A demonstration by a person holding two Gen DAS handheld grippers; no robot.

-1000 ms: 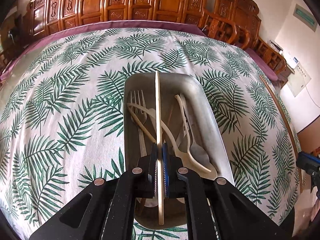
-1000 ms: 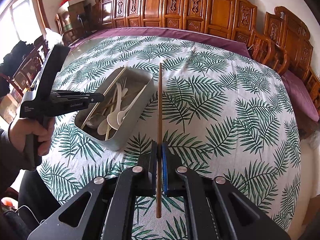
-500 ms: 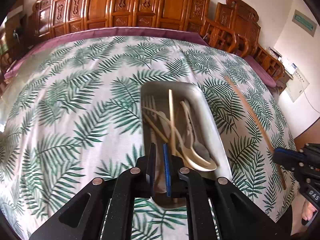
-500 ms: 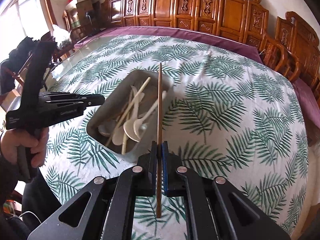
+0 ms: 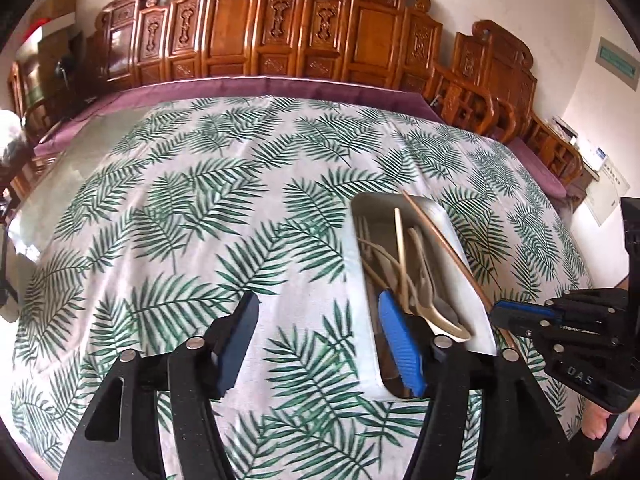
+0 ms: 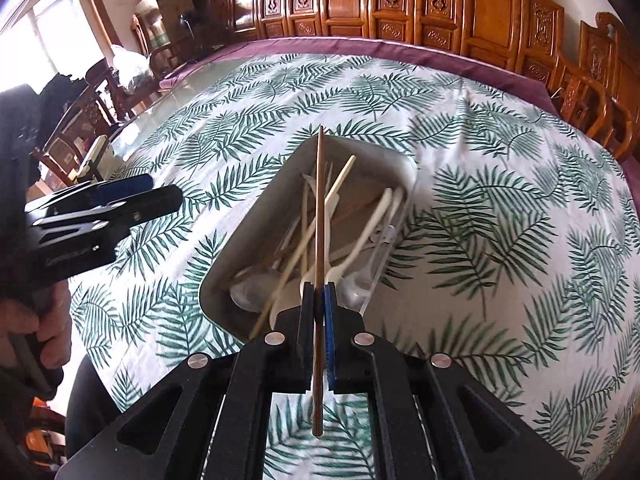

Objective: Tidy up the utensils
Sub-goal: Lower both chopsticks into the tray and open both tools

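Observation:
A metal tray (image 5: 476, 312) (image 6: 248, 240) on the palm-leaf tablecloth holds several pale spoons, forks and a light chopstick (image 5: 400, 252). My left gripper (image 5: 320, 328) is open and empty, just left of the tray's near end; it shows in the right wrist view (image 6: 152, 194). My right gripper (image 6: 319, 300) is shut on a brown chopstick (image 6: 319, 208) held over the tray, lengthwise along it. In the left wrist view this gripper (image 5: 496, 312) sits at the tray's right side with the brown chopstick (image 5: 444, 248) slanting across the tray.
Carved wooden chairs (image 5: 280, 44) line the far side of the table. A purple cloth edge (image 6: 360, 46) borders the tablecloth. A bare glass strip (image 5: 80, 152) lies at the table's left.
My left gripper let the light chopstick drop into the tray, opened wide and moved left. My right gripper carried the brown chopstick from beside the tray to over it.

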